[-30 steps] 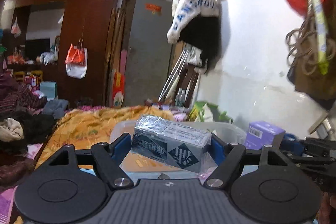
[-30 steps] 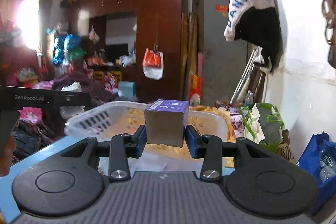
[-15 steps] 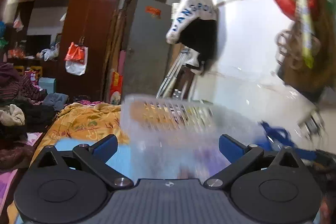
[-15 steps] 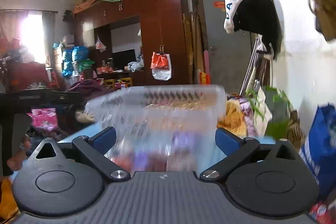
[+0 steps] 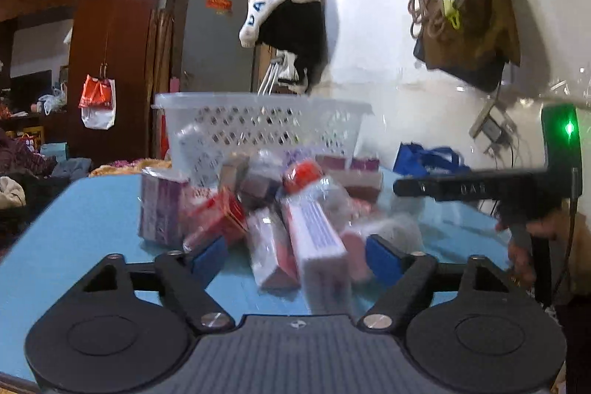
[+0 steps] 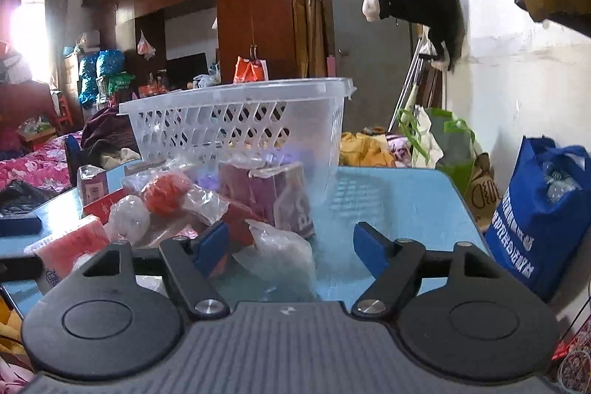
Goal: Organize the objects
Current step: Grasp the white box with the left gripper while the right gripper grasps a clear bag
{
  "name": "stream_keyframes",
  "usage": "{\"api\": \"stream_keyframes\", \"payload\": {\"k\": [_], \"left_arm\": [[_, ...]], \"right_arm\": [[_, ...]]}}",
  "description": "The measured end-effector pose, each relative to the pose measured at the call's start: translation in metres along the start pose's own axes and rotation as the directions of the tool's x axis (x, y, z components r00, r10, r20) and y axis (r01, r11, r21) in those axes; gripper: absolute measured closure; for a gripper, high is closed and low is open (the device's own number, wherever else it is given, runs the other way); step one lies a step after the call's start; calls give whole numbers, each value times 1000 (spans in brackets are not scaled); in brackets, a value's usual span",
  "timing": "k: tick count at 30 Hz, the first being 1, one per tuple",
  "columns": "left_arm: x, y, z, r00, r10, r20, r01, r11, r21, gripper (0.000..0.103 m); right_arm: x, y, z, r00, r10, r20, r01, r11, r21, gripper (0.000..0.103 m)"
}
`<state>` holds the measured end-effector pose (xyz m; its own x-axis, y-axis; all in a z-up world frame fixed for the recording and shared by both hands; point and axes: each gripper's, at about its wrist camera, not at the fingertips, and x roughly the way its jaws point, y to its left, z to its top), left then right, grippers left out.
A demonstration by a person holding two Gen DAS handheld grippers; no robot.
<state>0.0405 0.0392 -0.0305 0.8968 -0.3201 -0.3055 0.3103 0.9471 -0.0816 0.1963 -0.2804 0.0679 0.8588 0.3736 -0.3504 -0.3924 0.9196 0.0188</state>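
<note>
A pile of wrapped boxes and packets lies on the blue table (image 5: 74,228) in front of a white slotted basket (image 5: 258,128). My left gripper (image 5: 295,257) is low over the near edge of the pile. Its jaws are closing around a long white and purple box (image 5: 317,239) and a wrapped packet (image 5: 269,253), and the pads do not press on them. My right gripper (image 6: 291,248) is also closing, with a clear plastic-wrapped item (image 6: 277,253) between its jaws, untouched. A purple box (image 6: 266,187) and an orange-red ball (image 6: 166,192) lie just beyond it, before the basket (image 6: 236,120).
A red box (image 5: 218,213) and a purple box (image 5: 160,205) sit at the pile's left. A blue bag (image 6: 535,209) and a green bag (image 6: 443,143) stand on the floor right of the table (image 6: 388,202). The white wall is close on the right.
Both grippers let go of the boxes they held over the basket and opened wide. Both hands sank to the table in front of the pile, and the jaws have narrowed again.
</note>
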Motion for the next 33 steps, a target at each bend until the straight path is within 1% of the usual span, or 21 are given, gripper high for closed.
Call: {"api": "stream_keyframes", "payload": {"k": [2, 4, 5, 6, 7, 8, 9, 12, 16, 20, 23, 28, 33], "left_arm": [[0, -2, -6, 1000, 0, -10, 0, 1000, 1, 24], [2, -8, -11, 1000, 2, -8, -2, 1000, 19, 30], [2, -11, -13, 1000, 11, -6, -11, 1000, 29, 38], [2, -13, -13, 1000, 17, -3, -17, 999, 39, 53], [3, -16, -13, 1000, 19, -3, -19, 999, 50, 61], [2, -18, -14, 1000, 18, -2, -17, 998, 62, 72], [1, -20, -15, 1000, 23, 3, -23, 997, 73, 72], [-3, -22, -15, 999, 30, 21, -32, 995, 90, 72], [-10, -18, -12, 999, 21, 43, -25, 996, 87, 72], [-20, -15, -7, 997, 14, 80, -20, 996, 85, 72], [-27, -10, -1, 994, 20, 105, -29, 996, 79, 72], [-29, 1, 4, 992, 35, 119, -43, 997, 61, 72], [-29, 9, 7, 992, 44, 122, -51, 998, 49, 72]], "right_arm": [[1, 1, -2, 1000, 6, -11, -6, 1000, -16, 30], [3, 2, -3, 1000, 0, -18, -1, 1000, -28, 34], [4, 3, -4, 1000, 0, -22, -1, 999, -37, 36], [5, 3, -4, 1000, 1, -27, -2, 999, -43, 43], [5, 3, -4, 1000, 1, -31, -3, 999, -42, 49], [6, 2, -4, 999, 1, -35, -2, 999, -39, 53], [6, 1, -4, 999, 3, -36, -4, 999, -36, 57], [5, 0, -4, 999, 5, -32, -6, 1000, -31, 61], [3, -1, -5, 1000, 14, -21, -15, 1000, -24, 62], [-3, -9, -5, 999, 47, 15, -47, 998, 30, 62], [-6, -8, -5, 999, 41, 30, -42, 999, 34, 62], [-15, -4, 1, 996, 41, 73, -43, 999, 26, 62], [-18, -4, 3, 995, 43, 95, -46, 998, 33, 62]]}}
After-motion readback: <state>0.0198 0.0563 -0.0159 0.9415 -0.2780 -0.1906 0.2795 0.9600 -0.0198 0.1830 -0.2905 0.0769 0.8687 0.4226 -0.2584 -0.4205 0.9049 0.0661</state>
